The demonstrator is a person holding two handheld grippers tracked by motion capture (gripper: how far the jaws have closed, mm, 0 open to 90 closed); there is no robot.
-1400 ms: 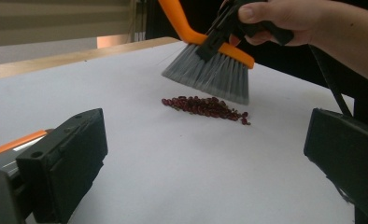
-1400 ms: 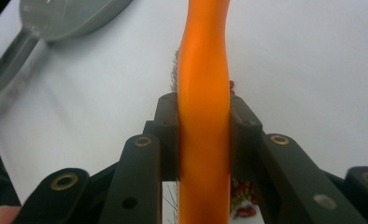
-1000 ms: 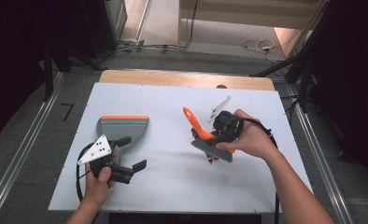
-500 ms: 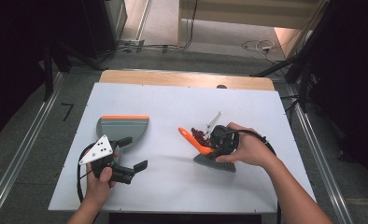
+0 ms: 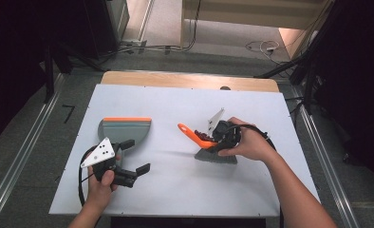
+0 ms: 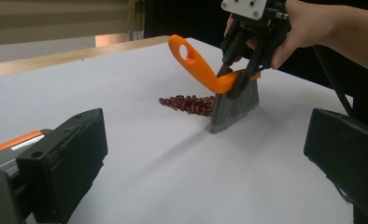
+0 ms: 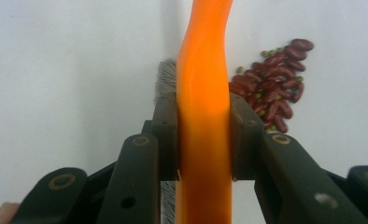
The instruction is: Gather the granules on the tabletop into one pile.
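White tabletop (image 5: 185, 190): with your right gripper (image 5: 217, 137) clamped on the orange brush (image 6: 219, 88) just beside the beans (image 6: 189, 103), keep bristles flat, sweep slowly toward the dustpan (image 5: 125, 129) near your wide-open left gripper (image 5: 130, 156).

No text, label, brand, number or sign is showing legibly anywhere in these views.
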